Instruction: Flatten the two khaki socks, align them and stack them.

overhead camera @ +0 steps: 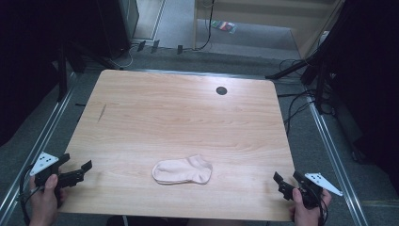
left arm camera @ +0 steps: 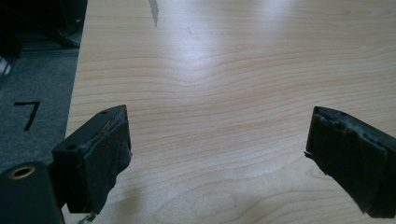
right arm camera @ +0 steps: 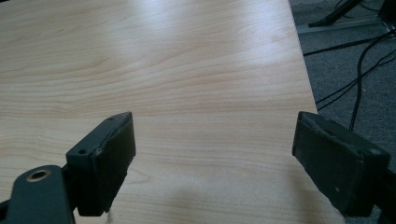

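A: Where was the sock (overhead camera: 182, 170)?

B: It lay flat on the wooden counter (overhead camera: 179, 117), near the front edge and about midway between the two sides. It was pale, cream or light pink, with its toe end toward the left and its cuff toward the right. Nothing touched it.

A: And the left hand-held gripper (overhead camera: 78, 173)?

B: It sat at the counter's front left corner, held in the person's left hand (overhead camera: 44, 200), well apart from the sock. Its jaws stood wide apart with nothing between them. In the left gripper view, the left hand-held gripper (left arm camera: 217, 154) showed only bare wood between its two black pads, and a dark streak (left arm camera: 153, 11) marked the counter farther off. A "7" (left arm camera: 26, 114) was printed on the grey floor beside the counter's edge.

A: The right one?

B: The right hand-held gripper (overhead camera: 281, 181) was at the front right corner, in the right hand (overhead camera: 306, 209), also well apart from the sock. In the right gripper view, the right hand-held gripper (right arm camera: 212, 161) had its jaws spread wide and empty over the wood, with the counter's right edge and some black cables (right arm camera: 355, 70) on the grey carpet beyond.

A: Anything else on the counter?

B: A small dark round hole (overhead camera: 221, 90) near the far edge.
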